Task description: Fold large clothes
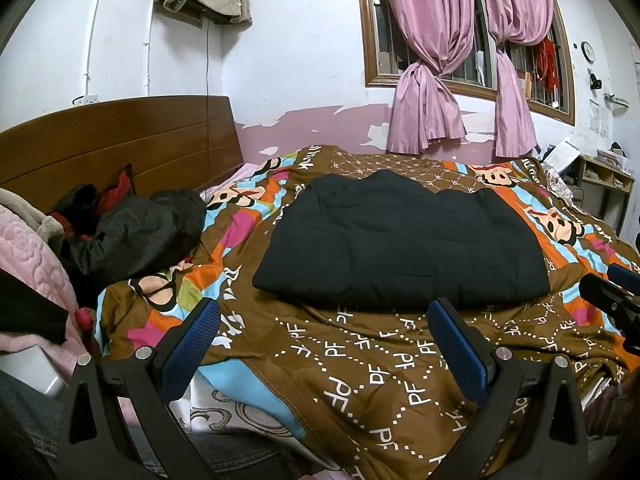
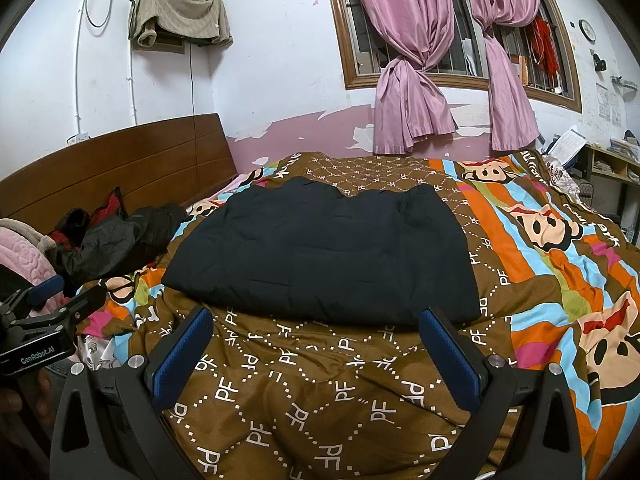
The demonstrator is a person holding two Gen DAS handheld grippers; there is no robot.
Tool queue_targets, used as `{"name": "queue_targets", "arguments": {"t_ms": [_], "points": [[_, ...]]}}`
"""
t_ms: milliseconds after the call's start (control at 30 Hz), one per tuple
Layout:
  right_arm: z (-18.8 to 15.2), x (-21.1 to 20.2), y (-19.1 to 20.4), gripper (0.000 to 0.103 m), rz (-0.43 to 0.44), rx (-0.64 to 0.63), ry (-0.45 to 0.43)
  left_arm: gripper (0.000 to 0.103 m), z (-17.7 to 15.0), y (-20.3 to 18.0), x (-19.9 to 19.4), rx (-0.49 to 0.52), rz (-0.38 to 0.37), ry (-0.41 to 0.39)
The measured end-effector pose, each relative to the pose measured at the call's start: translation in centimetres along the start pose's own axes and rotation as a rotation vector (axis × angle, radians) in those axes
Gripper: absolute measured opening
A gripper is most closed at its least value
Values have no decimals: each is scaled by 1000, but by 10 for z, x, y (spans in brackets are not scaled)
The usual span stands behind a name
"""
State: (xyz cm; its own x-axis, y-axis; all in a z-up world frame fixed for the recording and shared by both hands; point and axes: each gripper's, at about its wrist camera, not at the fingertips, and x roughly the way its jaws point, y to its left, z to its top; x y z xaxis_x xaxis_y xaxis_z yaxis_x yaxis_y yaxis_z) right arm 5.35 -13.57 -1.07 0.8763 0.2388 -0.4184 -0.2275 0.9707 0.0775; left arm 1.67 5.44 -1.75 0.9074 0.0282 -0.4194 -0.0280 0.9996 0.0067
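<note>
A large black padded garment (image 1: 404, 240) lies folded flat into a rectangle on the patterned brown quilt (image 1: 360, 368); it also shows in the right wrist view (image 2: 324, 252). My left gripper (image 1: 324, 312) is open and empty, held above the quilt just short of the garment's near edge. My right gripper (image 2: 316, 320) is open and empty, also just short of the near edge. The right gripper shows at the right edge of the left wrist view (image 1: 612, 292); the left gripper shows at the left edge of the right wrist view (image 2: 44, 312).
A heap of dark jackets (image 1: 132, 232) lies by the wooden headboard (image 1: 120, 140) at the left. A pink blanket (image 1: 36, 264) sits at the near left. Pink curtains (image 1: 440, 60) hang at the window behind the bed. A shelf (image 1: 604, 180) stands at far right.
</note>
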Motion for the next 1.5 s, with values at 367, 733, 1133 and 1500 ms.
{"name": "queue_targets", "arguments": {"t_ms": [367, 733, 1133, 1500], "points": [[0, 0, -1, 103, 1, 0, 0, 102, 0, 1, 1, 1, -1, 0], [0, 0, -1, 103, 2, 0, 0, 102, -1, 2, 1, 2, -2, 0], [0, 0, -1, 103, 1, 1, 0, 102, -2, 1, 1, 1, -1, -1], [0, 0, -1, 103, 1, 2, -1, 102, -2, 2, 2, 3, -1, -2]]}}
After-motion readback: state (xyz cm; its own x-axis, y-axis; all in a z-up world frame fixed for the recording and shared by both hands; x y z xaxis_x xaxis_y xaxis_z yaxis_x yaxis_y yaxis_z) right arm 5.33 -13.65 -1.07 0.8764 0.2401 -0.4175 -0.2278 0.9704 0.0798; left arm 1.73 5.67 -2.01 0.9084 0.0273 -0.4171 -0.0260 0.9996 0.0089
